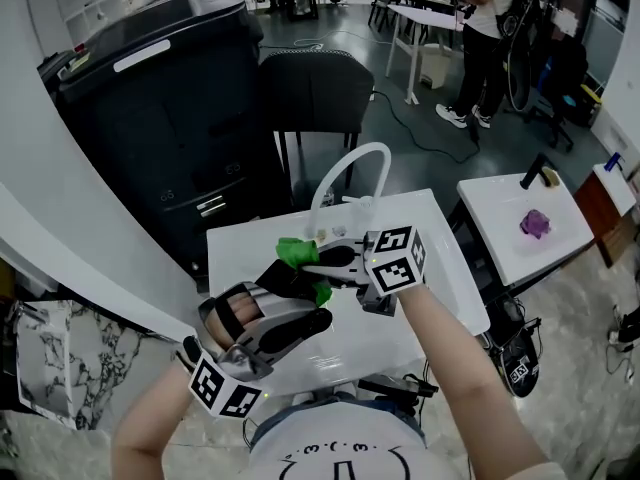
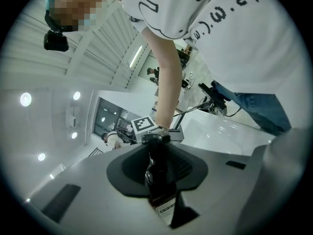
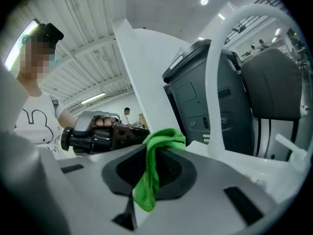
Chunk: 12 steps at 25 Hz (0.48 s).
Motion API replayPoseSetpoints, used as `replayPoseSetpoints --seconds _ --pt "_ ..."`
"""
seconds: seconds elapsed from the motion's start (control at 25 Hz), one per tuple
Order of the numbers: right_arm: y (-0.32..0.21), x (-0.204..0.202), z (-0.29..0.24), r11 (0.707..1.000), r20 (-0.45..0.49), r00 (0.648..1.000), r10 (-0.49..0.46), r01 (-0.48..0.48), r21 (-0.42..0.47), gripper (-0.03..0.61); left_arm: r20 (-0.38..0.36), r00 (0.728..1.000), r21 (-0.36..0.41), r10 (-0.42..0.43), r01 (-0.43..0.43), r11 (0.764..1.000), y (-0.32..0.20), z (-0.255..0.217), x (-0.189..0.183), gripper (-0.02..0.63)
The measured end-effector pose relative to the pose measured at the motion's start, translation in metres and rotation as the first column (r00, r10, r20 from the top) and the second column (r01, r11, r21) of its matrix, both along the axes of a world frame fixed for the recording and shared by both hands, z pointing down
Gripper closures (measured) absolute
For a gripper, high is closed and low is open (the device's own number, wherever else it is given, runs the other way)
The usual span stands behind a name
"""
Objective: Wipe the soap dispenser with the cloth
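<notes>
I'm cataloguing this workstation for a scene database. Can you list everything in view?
Pump soap dispenser bottle: one, dark brown, gripped in the left gripper above the counter.
Soft fabric cloth: one, green, pinched in the right gripper, beside the bottle.
Sink counter: one, white, below both grippers.
Arched faucet: one, white, at the counter's far side.
Large lidded bin or machine: one, black, far left.
Chair: one, black, behind the counter.
Second counter: one, white, right; carries a purple item and a black faucet.
Bystander: one, standing far back.
Handheld grippers: two, grey with marker cubes; left gripper shut on the bottle, right gripper shut on the cloth.
</notes>
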State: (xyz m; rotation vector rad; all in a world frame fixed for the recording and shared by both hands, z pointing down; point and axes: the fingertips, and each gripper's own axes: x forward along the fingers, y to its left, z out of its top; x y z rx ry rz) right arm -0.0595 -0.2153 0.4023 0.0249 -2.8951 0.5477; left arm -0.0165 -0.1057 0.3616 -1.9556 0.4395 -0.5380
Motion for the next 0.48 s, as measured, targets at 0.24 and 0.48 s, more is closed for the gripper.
replayPoseSetpoints --seconds 0.24,0.48 --pt "-0.007 0.005 0.012 0.993 -0.073 0.993 0.095 -0.089 0.076 0.531 0.029 1.0 0.003 0.004 -0.004 1.0 0.001 0.005 0.001 0.511" --pt "-0.001 0.033 -0.02 0.972 0.008 0.986 0.167 -0.166 0.169 0.531 0.111 0.993 0.026 0.032 -0.036 0.999 0.005 0.017 -0.001 0.511"
